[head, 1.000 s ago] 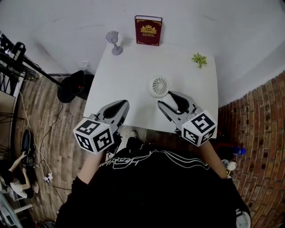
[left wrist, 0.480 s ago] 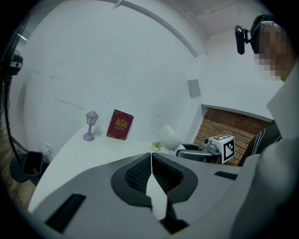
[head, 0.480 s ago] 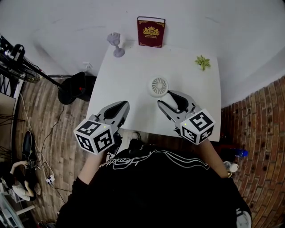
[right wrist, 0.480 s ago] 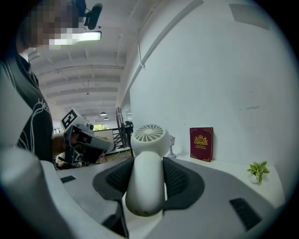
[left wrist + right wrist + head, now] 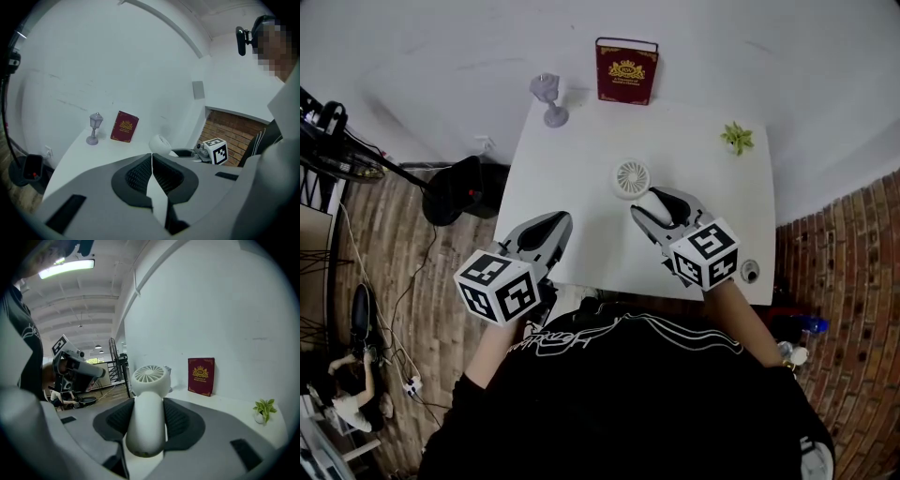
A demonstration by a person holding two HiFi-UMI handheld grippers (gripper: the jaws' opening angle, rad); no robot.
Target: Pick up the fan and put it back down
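Note:
The small white hand fan [image 5: 635, 179] has a round grille head and a thick handle. My right gripper [image 5: 658, 211] is shut on that handle over the white table [image 5: 581, 169]. In the right gripper view the fan [image 5: 147, 399] stands up between the dark pads, its head above them. At the table's near left edge my left gripper [image 5: 546, 232] is shut with nothing in it; in its own view the pads [image 5: 140, 174] meet along a thin line. The fan's head [image 5: 160, 143] shows there too, beyond the jaws.
A dark red book [image 5: 625, 71] stands against the wall at the table's back. A grey lantern figure [image 5: 547, 99] is at the back left, a little green plant [image 5: 737, 138] at the back right. A black stand base [image 5: 456, 187] sits on the wood floor left of the table.
My right gripper has moved forward over the table with the fan in it. The left gripper has hardly shifted in the picture. The head camera has tipped, so the table sits a little lower and further right.

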